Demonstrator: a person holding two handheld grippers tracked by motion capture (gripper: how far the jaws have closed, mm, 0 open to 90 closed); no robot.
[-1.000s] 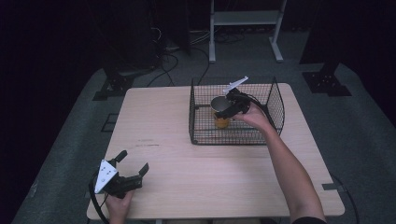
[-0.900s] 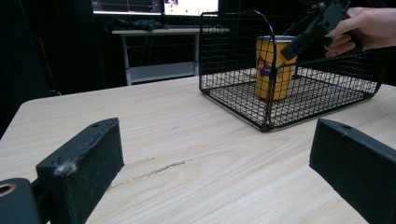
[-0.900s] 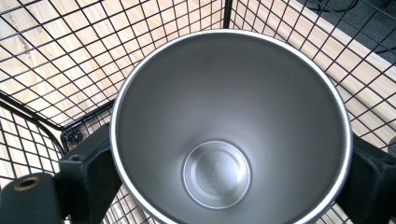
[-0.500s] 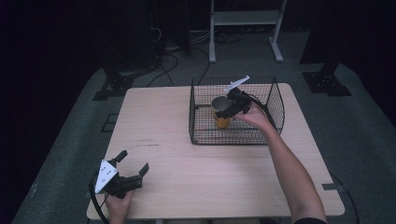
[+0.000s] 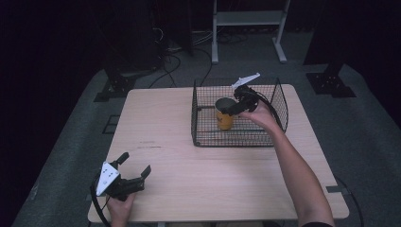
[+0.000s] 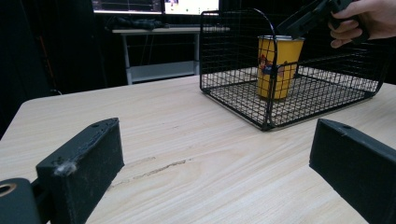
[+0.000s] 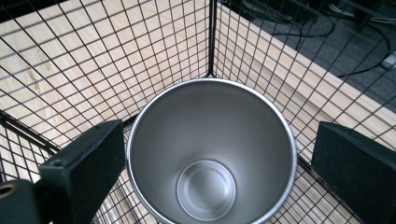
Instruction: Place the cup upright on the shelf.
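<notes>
A yellow printed cup [image 5: 224, 118] with a steel inside stands upright in the black wire basket [image 5: 236, 139] at the table's far right. My right gripper [image 5: 228, 108] hovers at the cup's mouth. In the right gripper view the cup [image 7: 210, 154] lies between the jaws of the right gripper [image 7: 219, 135], which is open, with a gap on the right side. My left gripper [image 5: 135, 164] rests open near the front left corner, nothing between its jaws. In the left gripper view, the left gripper [image 6: 217, 135] faces the cup [image 6: 278, 65] and the basket [image 6: 233, 46].
The wooden table [image 5: 179, 156] stretches bare between the basket and the left gripper. The basket's wire walls [image 7: 93, 56] close in around the cup. Beyond the table stand a white shelf frame [image 5: 246, 19], cables and dark stands on grey floor.
</notes>
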